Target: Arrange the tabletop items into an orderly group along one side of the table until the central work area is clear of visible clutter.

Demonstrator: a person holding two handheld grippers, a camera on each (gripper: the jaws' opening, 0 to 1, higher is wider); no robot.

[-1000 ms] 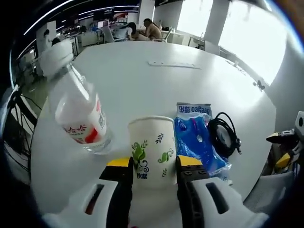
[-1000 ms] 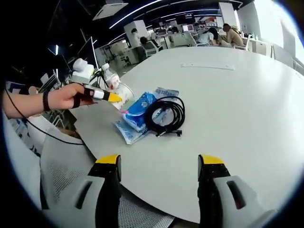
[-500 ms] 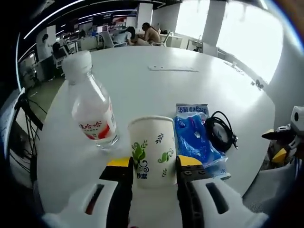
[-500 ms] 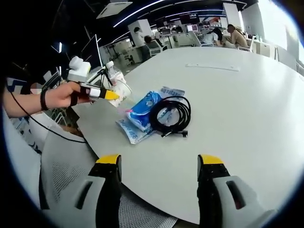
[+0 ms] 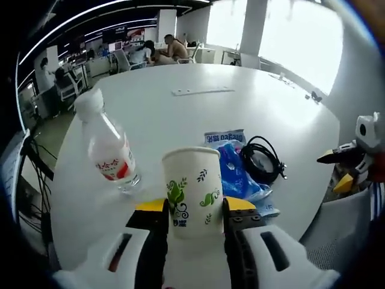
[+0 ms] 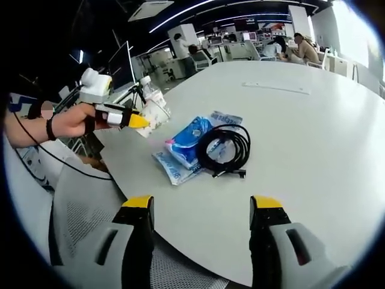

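Cup point(image 5: 192, 191) clamped between left tool point(image 5: 194, 208) jaws, low over white worktop point(image 5: 180, 114). Bottle point(image 5: 109, 152) upright at 10 o'clock from cup; blue pack point(image 5: 236, 171) at 2 o'clock, touching coiled cable point(image 5: 262, 165). Right tool point(image 6: 201, 208) spread wide, holding nothing, at worktop edge.

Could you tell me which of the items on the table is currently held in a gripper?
The paper cup, clamped in the left gripper. The water bottle, blue packet and black cable sit free.
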